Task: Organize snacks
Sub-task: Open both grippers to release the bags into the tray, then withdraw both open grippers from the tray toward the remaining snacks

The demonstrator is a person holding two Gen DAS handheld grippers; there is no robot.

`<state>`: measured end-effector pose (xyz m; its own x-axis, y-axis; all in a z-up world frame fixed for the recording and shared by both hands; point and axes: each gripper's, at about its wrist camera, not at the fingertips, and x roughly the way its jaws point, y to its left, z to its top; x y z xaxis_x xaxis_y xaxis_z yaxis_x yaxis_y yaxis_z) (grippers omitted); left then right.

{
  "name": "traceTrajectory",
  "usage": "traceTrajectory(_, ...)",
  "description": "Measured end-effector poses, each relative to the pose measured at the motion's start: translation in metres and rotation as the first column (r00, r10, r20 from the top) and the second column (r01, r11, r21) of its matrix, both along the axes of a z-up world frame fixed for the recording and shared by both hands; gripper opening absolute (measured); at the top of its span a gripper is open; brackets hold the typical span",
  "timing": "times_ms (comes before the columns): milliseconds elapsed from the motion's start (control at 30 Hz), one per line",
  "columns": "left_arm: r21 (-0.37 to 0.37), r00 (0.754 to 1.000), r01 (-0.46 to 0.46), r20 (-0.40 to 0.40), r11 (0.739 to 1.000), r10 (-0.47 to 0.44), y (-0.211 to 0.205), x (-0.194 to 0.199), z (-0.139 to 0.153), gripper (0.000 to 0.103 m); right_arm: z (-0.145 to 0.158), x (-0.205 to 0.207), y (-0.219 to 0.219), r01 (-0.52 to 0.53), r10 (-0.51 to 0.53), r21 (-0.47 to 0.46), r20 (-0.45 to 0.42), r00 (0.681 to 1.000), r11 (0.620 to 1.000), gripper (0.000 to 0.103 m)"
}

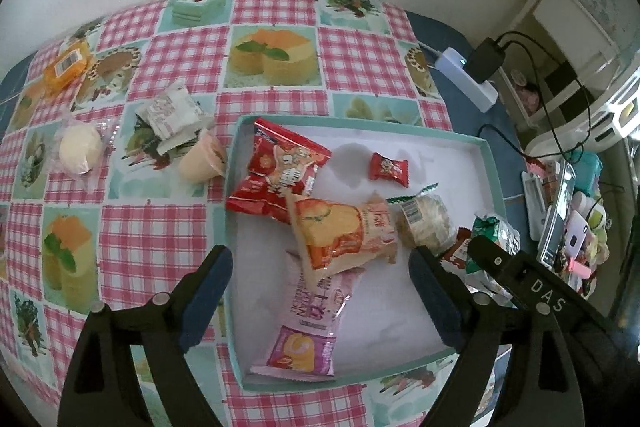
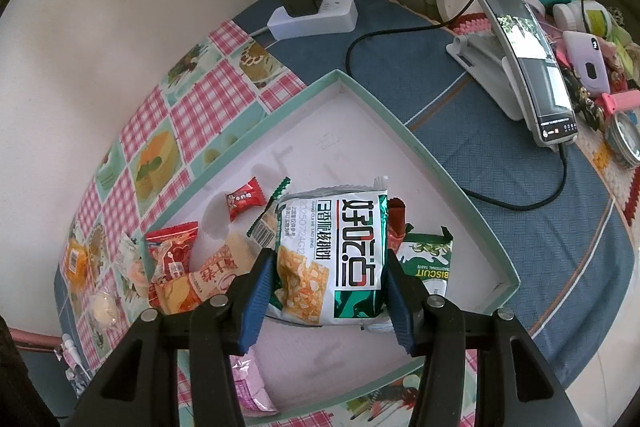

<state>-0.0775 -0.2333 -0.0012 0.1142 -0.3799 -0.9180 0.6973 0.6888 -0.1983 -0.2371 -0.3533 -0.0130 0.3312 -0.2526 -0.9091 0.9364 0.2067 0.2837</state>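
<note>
**Snacks going into the mint-rimmed tray**

Nearest my left camera, the left gripper [image 1: 320,291] hangs spread wide over the tray [image 1: 490,163], pads touching nothing; a pink cake-roll packet [image 1: 310,331] lies between them on the tray floor. Out on the checked tablecloth [image 1: 176,51], from the left, I see an orange packet [image 1: 66,67], a pale round bun [image 1: 80,149], small white sachets [image 1: 172,115] and a jelly cup [image 1: 202,163]. Inside the tray come a red packet [image 1: 280,175], an orange bread packet [image 1: 344,231] and a red candy [image 1: 387,167]. My right gripper [image 2: 326,279] is clamped on a green-and-white biscuit packet [image 2: 336,251], above the tray's near right part.
</note>
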Motion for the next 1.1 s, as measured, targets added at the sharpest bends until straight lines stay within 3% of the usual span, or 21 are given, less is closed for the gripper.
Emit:
traceTrajectory(233,0.017,0.993,-0.114,0.028,0.993,0.113,0.025,0.025,0.003,0.09,-0.001,0.01,0.004,-0.037,0.037,-0.001,-0.018,0.999,0.999,0.056)
traceTrajectory(433,0.067,0.965,-0.256,0.071,0.964,0.251,0.058,0.061,-0.002,0.09,0.001,0.028,0.016,-0.102,0.101,-0.021,-0.038,0.994,0.995,0.057)
traceTrajectory(633,0.104,0.931,-0.361,0.088,0.927,0.353,0.089,0.091,-0.009,0.09,0.002,0.038,0.022,-0.141,0.139,-0.037,-0.059,0.989,0.989,0.071)
traceTrajectory(833,0.132,0.899,-0.436,0.111,0.89,0.424,0.116,0.117,-0.012,0.09,0.0,0.048,0.028,-0.18,0.174,-0.061,-0.085,0.981,0.982,0.101)
traceTrajectory(1000,0.136,0.874,-0.483,0.133,0.865,0.467,0.138,0.134,-0.011,0.091,0.002,0.064,0.04,-0.237,0.224,-0.099,-0.124,0.967,0.967,0.103)
traceTrajectory(1100,0.135,0.861,-0.506,0.139,0.852,0.489,0.15,0.143,-0.01,0.097,0.001,0.073,0.048,-0.263,0.246,-0.109,-0.146,0.958,0.959,0.103)
